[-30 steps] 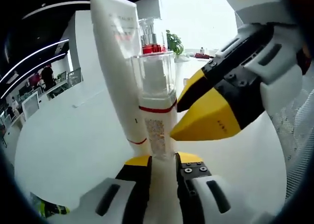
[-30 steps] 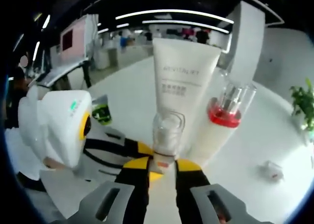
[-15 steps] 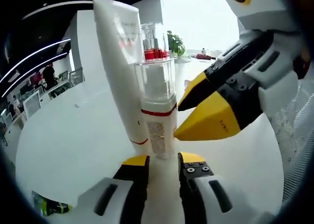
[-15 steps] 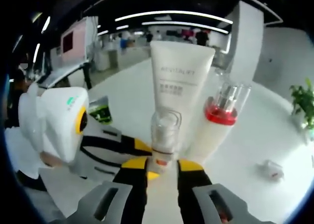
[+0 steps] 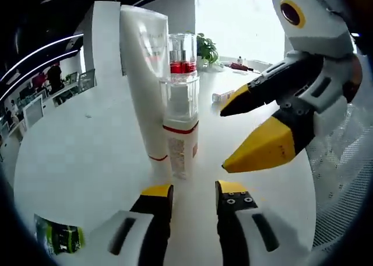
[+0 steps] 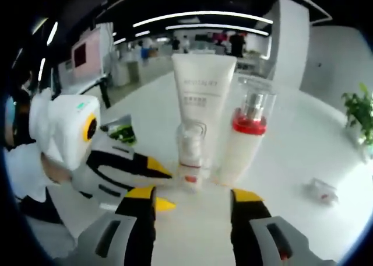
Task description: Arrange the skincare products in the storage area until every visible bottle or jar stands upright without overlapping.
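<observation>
Evidently released, the left gripper (image 5: 194,191) and right gripper (image 6: 190,196) stood apart from the small bottle (image 6: 192,156), upright beside the tube (image 6: 201,105); backing straight off seemed safest.

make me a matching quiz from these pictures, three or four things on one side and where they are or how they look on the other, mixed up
Things:
1. tube
2. pump bottle
3. small bottle
4. green packet

Descriptions:
A. lying flat on the table, away from the others
B. upright, clear cap, red collar
C. tallest, white, standing at the back
D. shortest, upright, nearest the open right gripper

Pairs: 1-C, 2-B, 3-D, 4-A
</observation>
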